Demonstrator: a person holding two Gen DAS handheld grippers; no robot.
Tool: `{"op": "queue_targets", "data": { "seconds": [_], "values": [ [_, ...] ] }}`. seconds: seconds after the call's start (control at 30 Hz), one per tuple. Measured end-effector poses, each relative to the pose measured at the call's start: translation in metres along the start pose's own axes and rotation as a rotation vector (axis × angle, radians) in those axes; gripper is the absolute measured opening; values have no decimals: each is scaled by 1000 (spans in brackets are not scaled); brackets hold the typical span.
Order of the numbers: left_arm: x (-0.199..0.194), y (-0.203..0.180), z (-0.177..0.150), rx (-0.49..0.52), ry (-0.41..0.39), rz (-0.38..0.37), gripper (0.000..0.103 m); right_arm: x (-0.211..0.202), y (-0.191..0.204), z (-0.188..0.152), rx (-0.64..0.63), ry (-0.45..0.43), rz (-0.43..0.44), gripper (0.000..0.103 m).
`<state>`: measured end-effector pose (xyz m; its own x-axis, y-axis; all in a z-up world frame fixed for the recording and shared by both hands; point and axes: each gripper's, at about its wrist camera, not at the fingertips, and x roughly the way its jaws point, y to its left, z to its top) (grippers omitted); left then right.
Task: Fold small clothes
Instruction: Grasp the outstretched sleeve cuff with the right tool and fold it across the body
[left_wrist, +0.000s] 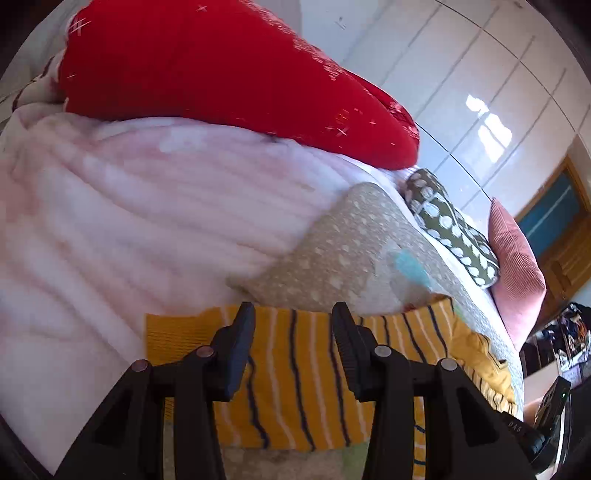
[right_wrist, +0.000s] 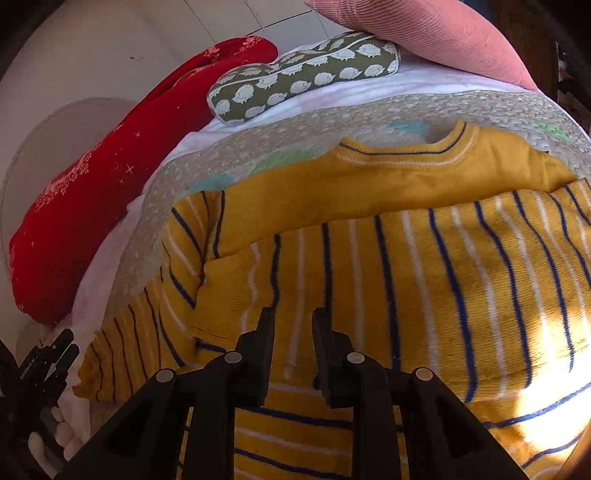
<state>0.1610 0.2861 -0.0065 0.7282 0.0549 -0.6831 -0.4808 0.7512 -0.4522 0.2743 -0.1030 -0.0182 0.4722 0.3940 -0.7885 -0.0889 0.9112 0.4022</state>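
Mustard striped sweater (right_wrist: 369, 258), part-folded: both left gripper (left_wrist: 293, 314) and right gripper (right_wrist: 293, 321) gape unclenched above it; grip its hem evenly.

Yellow striped sweater (right_wrist: 388, 258), parted right gripper (right_wrist: 293, 319)

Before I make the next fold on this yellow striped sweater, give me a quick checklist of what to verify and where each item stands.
1. Left tongs open: ok, jaws apart over the sweater.
2. Right tongs open: ok, a gap shows between the jaws.
3. Cloth between either pair of jaws: cannot tell, both hover close.
4. Neckline lying flat: ok.
5. Sleeve laid out flat: not ok, it lies bunched at the side.
6. Hedgehog cushion off the sweater: ok, apart.
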Motion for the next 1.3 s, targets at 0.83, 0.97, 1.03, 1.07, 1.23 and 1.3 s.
{"op": "queue_targets", "data": {
  "seconds": [0.83, 0.97, 1.03, 1.07, 1.23, 1.3],
  "values": [
    [-19, 155, 29, -390, -89, 286, 42, 55, 312, -143, -1014, 100, 229, 53],
    [-15, 149, 25, -388, -73, 260, 42, 87, 326, -157, -1068, 117, 164, 27],
    [-16, 144, 24, -386, -71, 217, 42, 91, 324, -151, -1015, 121, 122, 8],
    [-17, 140, 24, -383, -72, 197, 42, 83, 319, -140, -959, 99, 146, 8],
    [-5, 98, 12, -301, -4, 38, 42, 13, 267, -65, -684, -90, 151, 8],
    [3, 67, 3, -221, 38, -50, 42, -10, 231, -36, -556, -146, 123, 8]
  ]
}}
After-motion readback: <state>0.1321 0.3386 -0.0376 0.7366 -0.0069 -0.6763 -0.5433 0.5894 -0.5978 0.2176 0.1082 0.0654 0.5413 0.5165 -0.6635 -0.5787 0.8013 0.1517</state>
